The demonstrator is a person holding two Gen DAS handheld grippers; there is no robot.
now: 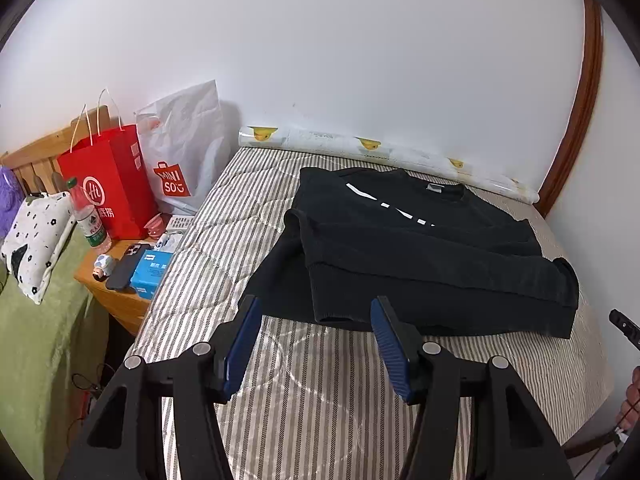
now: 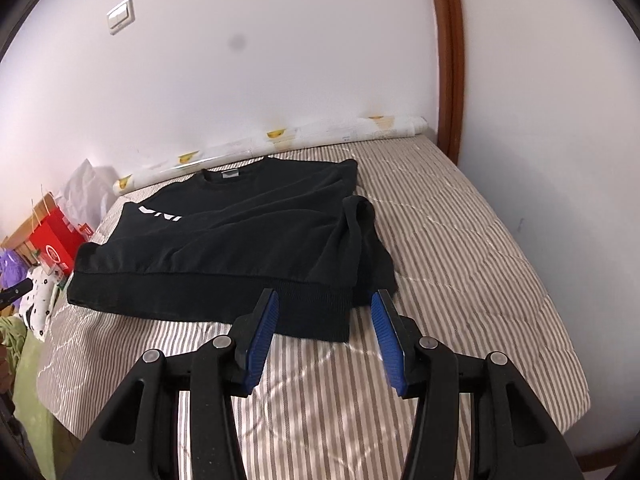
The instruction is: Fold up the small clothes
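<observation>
A black sweatshirt (image 1: 424,248) lies folded on the striped mattress (image 1: 312,392), sleeves turned in over the body and white lettering partly showing across the chest, its collar toward the wall and its ribbed hem toward the cameras. Taking the sweatshirt as the landmark: the left gripper (image 1: 314,306) hangs above the mattress at the hem's left corner, its blue pads (image 1: 240,344) standing apart with nothing between them and not touching the cloth. The right gripper (image 2: 325,300) hangs at the hem's right corner, jaws likewise apart and empty, clear of the fabric. Behind the sweatshirt, along the wall, lies a rolled sheet printed with yellow ducks (image 1: 372,148). To the sweatshirt's left, beyond the mattress edge, a wooden nightstand (image 1: 120,300) carries a red paper bag (image 1: 108,184), a white shopping bag (image 1: 184,148), a water bottle (image 1: 90,220), a dark phone (image 1: 126,266) and a blue tissue pack (image 1: 150,268). A flower-patterned pillow (image 1: 36,240) lies further left on a green cover (image 1: 36,360). To the sweatshirt's right stands a brown door frame (image 2: 450,60).
</observation>
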